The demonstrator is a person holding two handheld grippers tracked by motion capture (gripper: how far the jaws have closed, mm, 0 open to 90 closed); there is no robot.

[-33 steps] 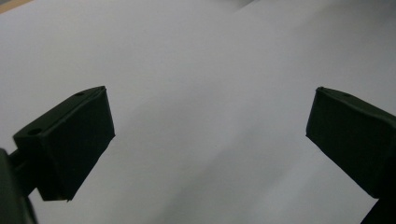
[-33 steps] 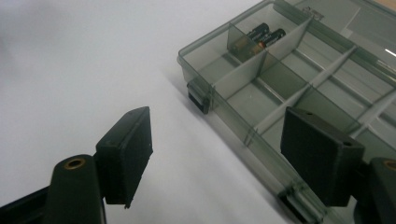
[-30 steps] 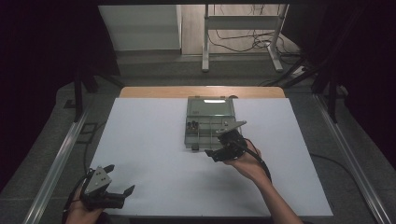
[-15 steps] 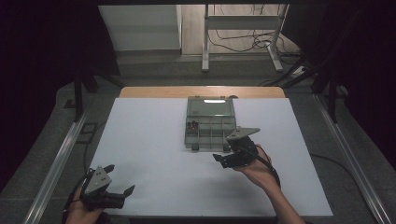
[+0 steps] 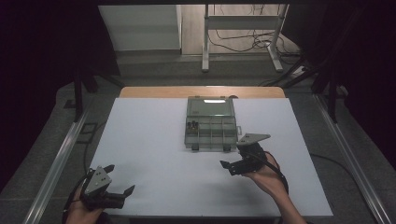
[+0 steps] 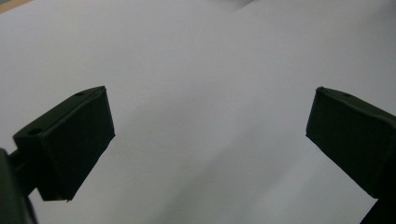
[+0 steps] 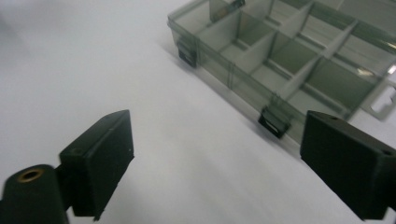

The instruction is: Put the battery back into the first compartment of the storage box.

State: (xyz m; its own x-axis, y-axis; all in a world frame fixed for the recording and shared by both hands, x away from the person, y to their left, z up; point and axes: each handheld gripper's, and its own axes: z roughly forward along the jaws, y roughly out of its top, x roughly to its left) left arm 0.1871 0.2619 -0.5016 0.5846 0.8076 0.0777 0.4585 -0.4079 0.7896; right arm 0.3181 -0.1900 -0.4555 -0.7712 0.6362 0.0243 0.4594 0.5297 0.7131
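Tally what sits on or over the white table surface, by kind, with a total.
Clear compartment box, lid open: 1
Black latches on its front wall: 2
Hand-held tongs, left tongs and right tongs, both open with nothing between them: 2
Total: 5

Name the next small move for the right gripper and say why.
Probably ease the right gripper back toward the compartment box: its jaws, just opened, hold nothing, and the box lies open with two front latches undone.

White table cover [image 5: 154, 154], wooden edge [image 5: 154, 91], tangled floor cables [image 5: 247, 44].
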